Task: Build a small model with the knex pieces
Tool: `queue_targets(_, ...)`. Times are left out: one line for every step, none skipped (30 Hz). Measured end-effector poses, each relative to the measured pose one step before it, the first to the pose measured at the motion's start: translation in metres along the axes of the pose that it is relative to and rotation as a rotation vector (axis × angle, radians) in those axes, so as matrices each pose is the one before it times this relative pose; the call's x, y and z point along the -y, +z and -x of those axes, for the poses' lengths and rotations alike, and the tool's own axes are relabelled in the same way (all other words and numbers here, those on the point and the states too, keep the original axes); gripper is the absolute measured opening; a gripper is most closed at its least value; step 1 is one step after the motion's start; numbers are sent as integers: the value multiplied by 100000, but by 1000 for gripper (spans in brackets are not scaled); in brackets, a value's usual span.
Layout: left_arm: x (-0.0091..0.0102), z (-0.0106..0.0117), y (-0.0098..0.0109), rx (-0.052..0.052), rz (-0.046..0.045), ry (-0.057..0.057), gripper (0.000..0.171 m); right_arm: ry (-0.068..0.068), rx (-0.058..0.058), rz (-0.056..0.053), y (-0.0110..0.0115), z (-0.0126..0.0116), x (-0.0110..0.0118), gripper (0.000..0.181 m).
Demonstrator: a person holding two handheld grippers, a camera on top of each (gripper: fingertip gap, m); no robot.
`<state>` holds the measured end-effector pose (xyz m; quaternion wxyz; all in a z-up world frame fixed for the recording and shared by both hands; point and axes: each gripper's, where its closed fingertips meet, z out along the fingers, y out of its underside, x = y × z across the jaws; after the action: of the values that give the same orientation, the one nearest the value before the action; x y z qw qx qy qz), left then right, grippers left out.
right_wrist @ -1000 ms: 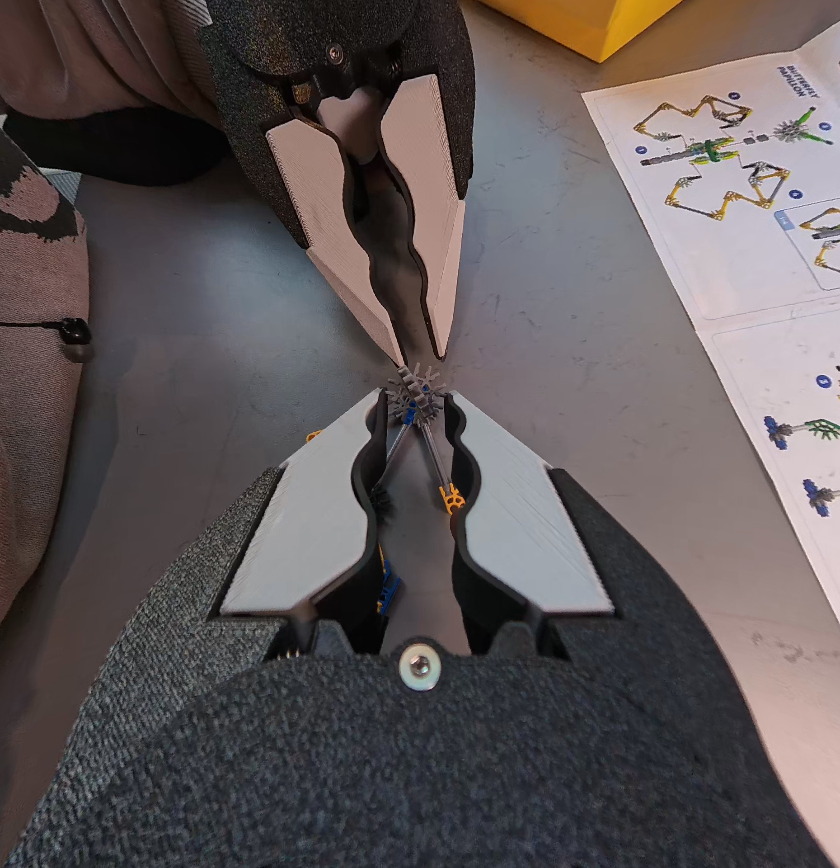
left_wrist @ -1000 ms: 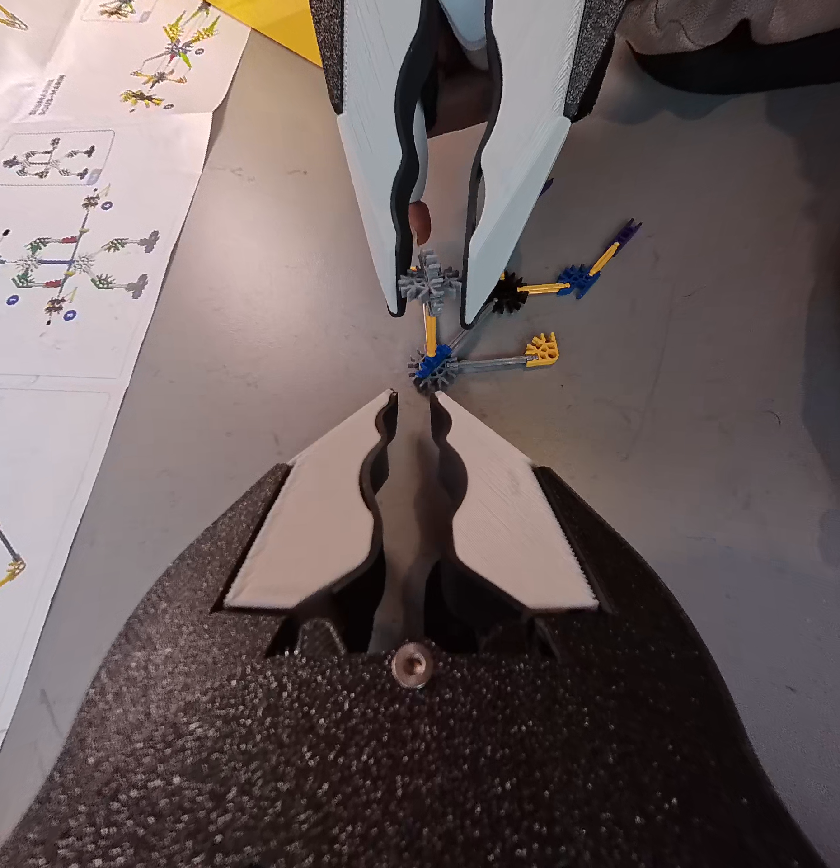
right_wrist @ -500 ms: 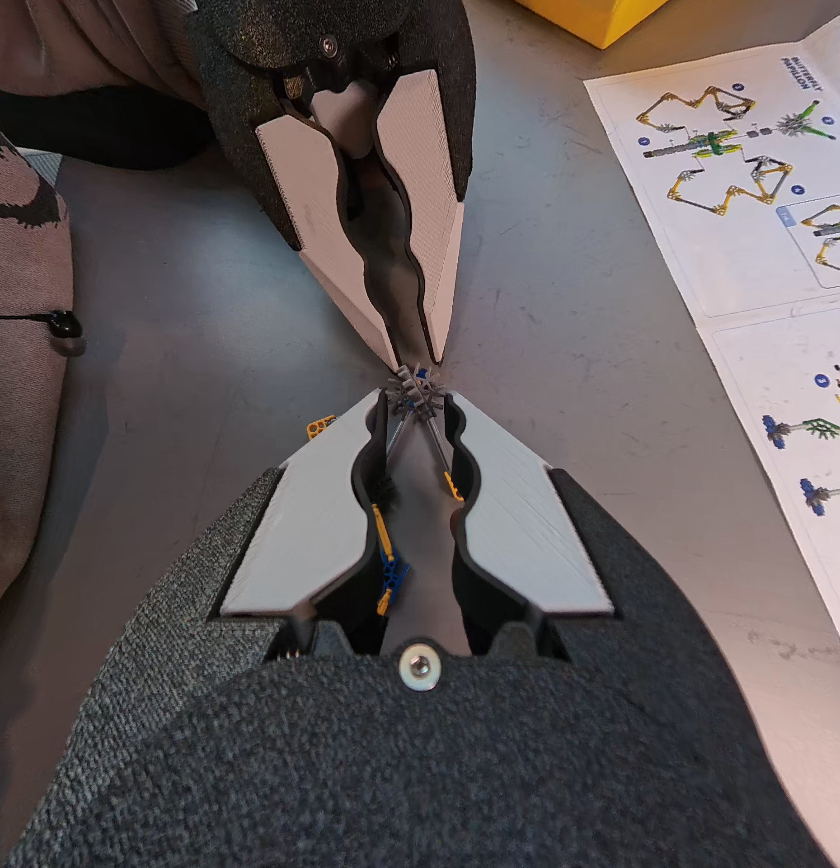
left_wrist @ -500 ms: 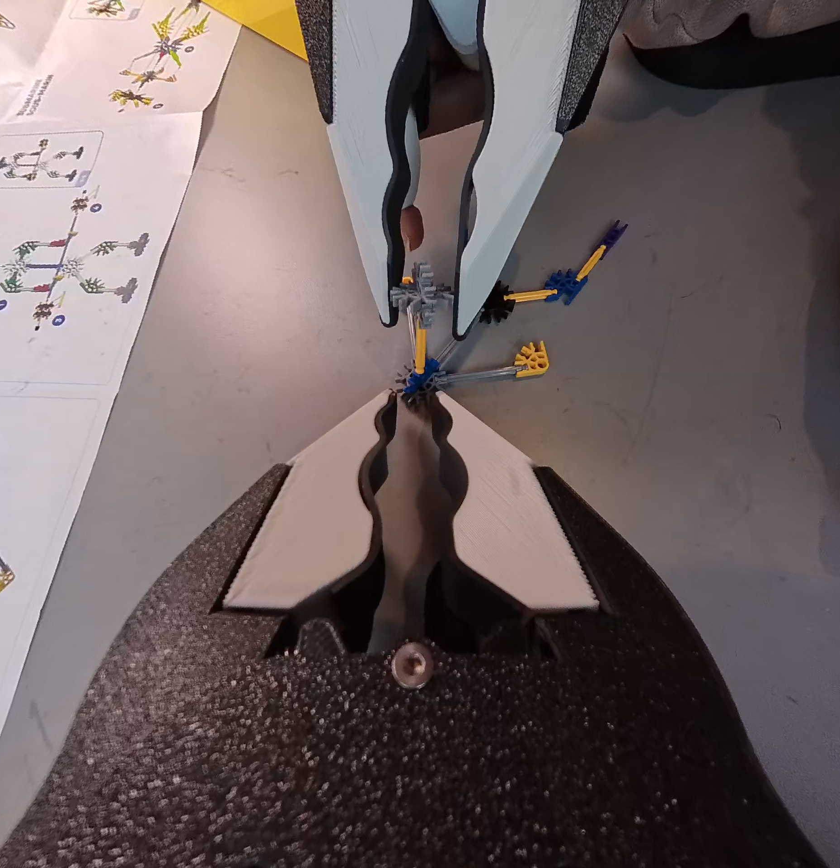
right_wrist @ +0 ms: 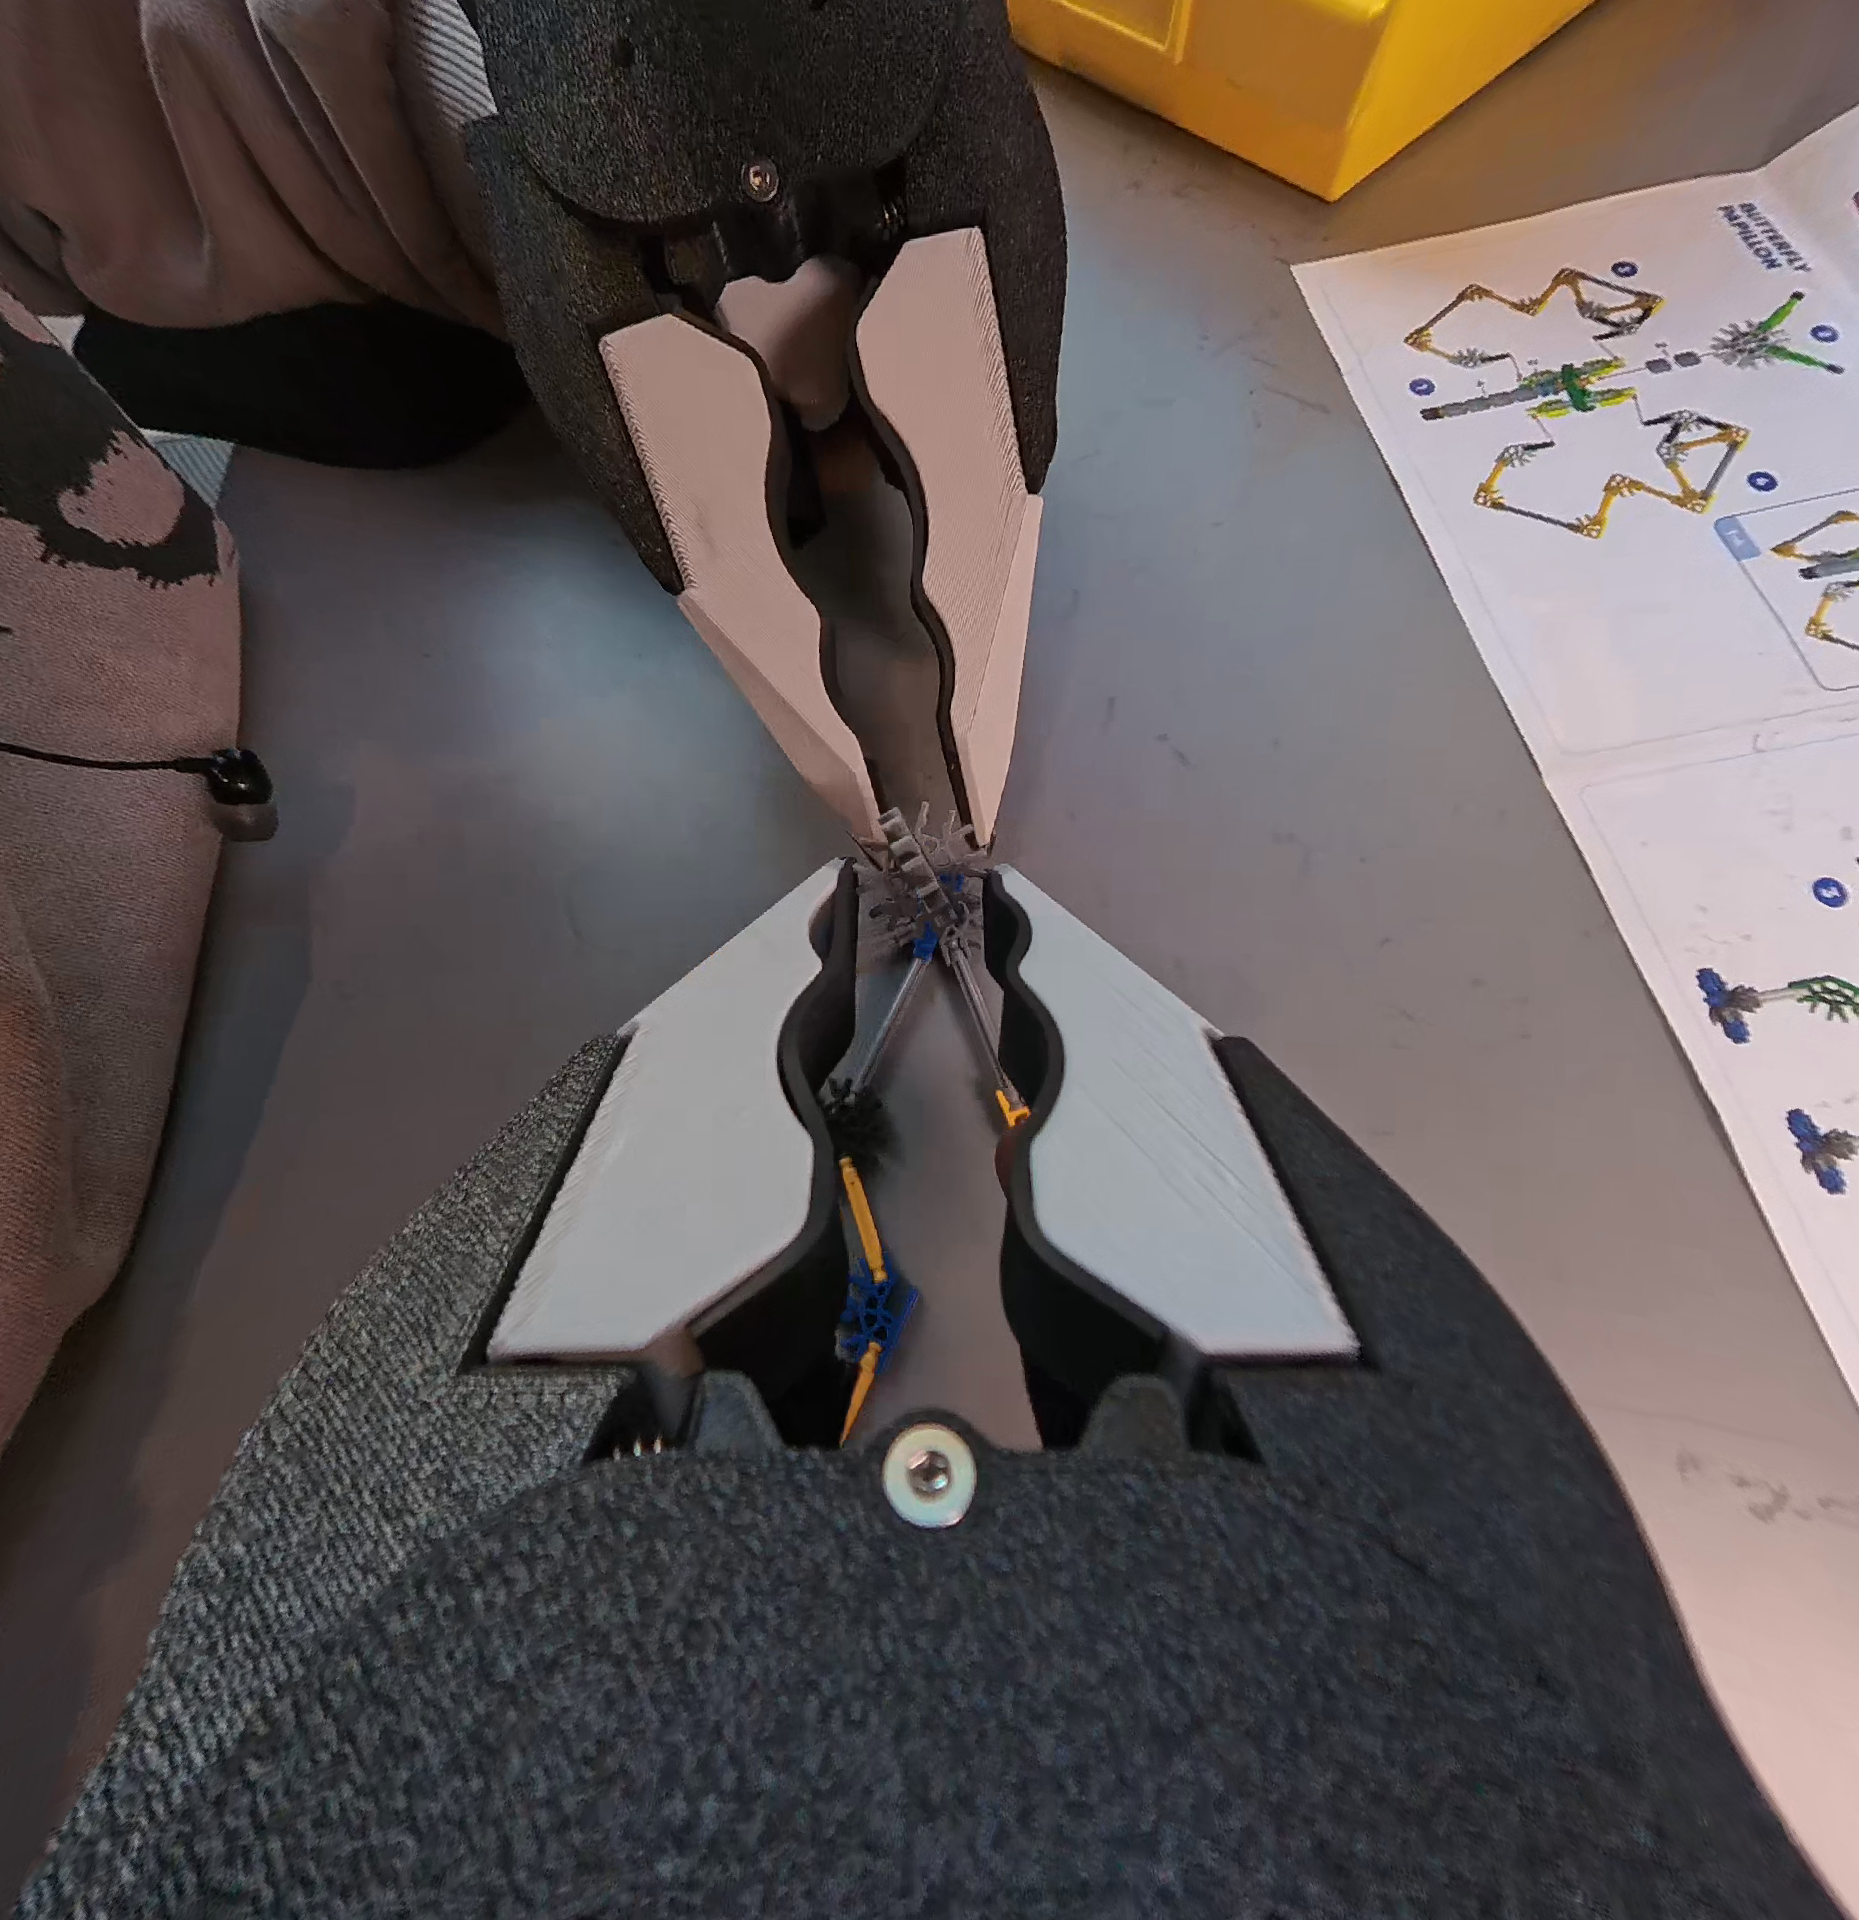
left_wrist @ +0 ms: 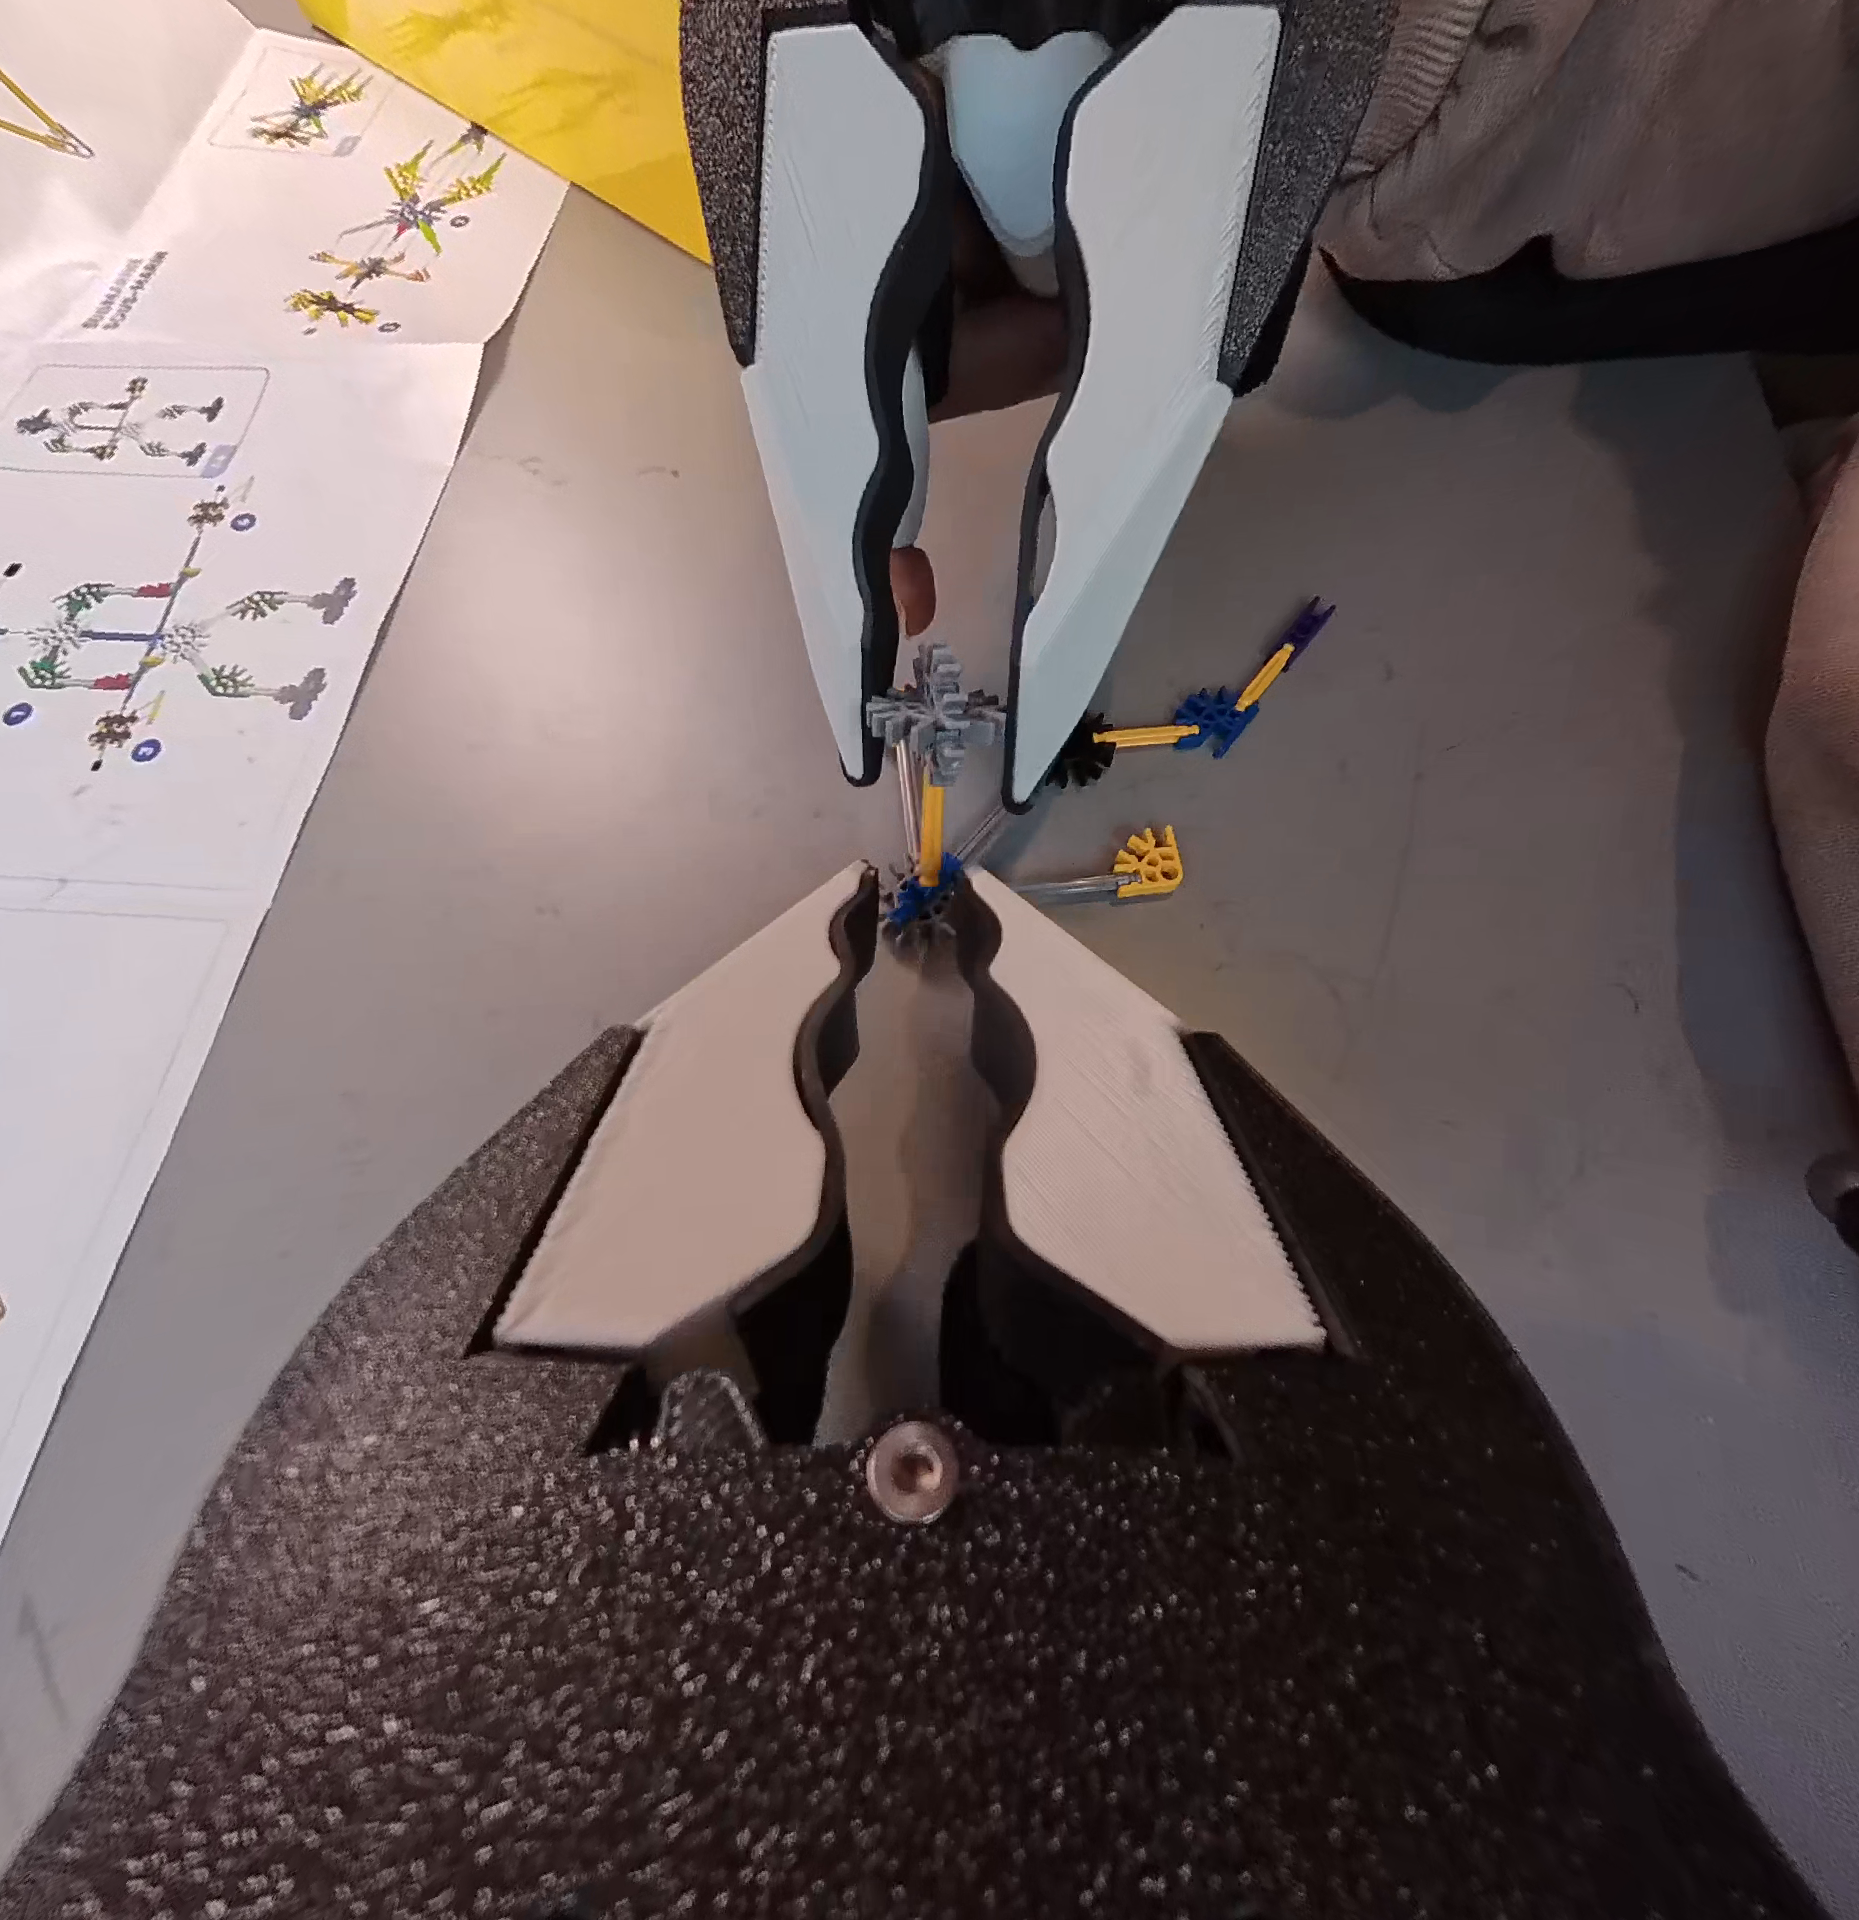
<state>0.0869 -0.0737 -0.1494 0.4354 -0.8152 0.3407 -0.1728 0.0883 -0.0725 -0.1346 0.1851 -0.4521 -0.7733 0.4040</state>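
The little rod-and-connector toy model (left_wrist: 935, 821) sits low over the grey tabletop (left_wrist: 592, 727), caught between the two tools, which meet nose to nose. Its top piece, a grey snowflake connector (left_wrist: 935, 717), is pinched between the fingertips of the right tool (left_wrist: 937, 790), which is clenched on it from both sides. A short yellow rod and a thin grey one run down from that connector to a blue-and-grey hub (left_wrist: 920, 904). That hub sits right in the narrow gap at the tips of the left tool (left_wrist: 918, 875). I cannot tell whether that tool is actually squeezing the hub or only bracketing it.

As built so far, two more arms fan out from the hub. One grey rod ends in a yellow fan connector (left_wrist: 1148, 862) lying on the tabletop. The other passes under the right tool to a black connector (left_wrist: 1081, 764), then a yellow rod, a blue connector (left_wrist: 1211, 717) and a purple end piece (left_wrist: 1309, 623). Every piece I can see is joined to the model.

Farther out, a printed instruction sheet (left_wrist: 177, 416) with coloured build diagrams lies flat on the tabletop beside a yellow box (right_wrist: 1268, 94). A person's sleeve (right_wrist: 125, 623) rests on the other side.
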Motion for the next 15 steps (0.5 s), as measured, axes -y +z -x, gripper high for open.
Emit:
queue_targets(152, -200, -18, -934, -834, 209, 14, 356, 1115, -1486, -31, 170, 247, 22)
queue_targets(162, -180, -17, -827, -818, -18, 13, 555, 1066, -1436, -31, 151, 248, 22)
queue_targets(141, -117, -22, -590, -752, -282, 10, 686, 947, -1056, -34, 101, 181, 22)
queue_targets(131, -66, -31, -442, -707, -349, 6, 541, 590, -751, -15, 49, 117, 22)
queue_targets(115, -27, -56, -359, -696, -350, 4, 291, 170, -742, -25, -3, 95, 22)
queue_targets(77, -1, -52, -297, -517, -403, 3, 302, -68, -477, -25, -48, 61, 22)
queue_targets(36, 50, -50, -67, -315, -440, 3, 339, 39, -191, -25, -52, 13, 22)
queue_targets(11, 117, -50, 332, -166, -389, 3, 342, -179, 6, -16, -91, -34, 22)
queue_targets(-22, 163, -71, 586, 51, -335, 3, 328, -383, 488, -1, -147, -113, 22)
queue_targets(-64, 217, -73, 761, 230, -328, 4, 258, -517, 841, 13, -164, -185, 22)
queue_targets(-122, 310, -96, 1204, 449, -397, 4, 108, -1022, 1295, 16, -250, -259, 22)
queue_targets(-280, 417, -82, 1646, 1213, -371, 4, -72, -1290, 1761, -1, -323, -307, 22)
queue_targets(-517, 457, -25, 1929, 2496, -39, 4, 58, -557, 1690, -58, -233, -291, 22)
queue_targets(-691, 461, 56, 2096, 3317, 483, 4, 386, 322, 1254, -89, -132, -196, 22)
queue_targets(-648, 311, 99, 1484, 3066, 866, 5, 386, -271, 505, -102, -246, -62, 22)
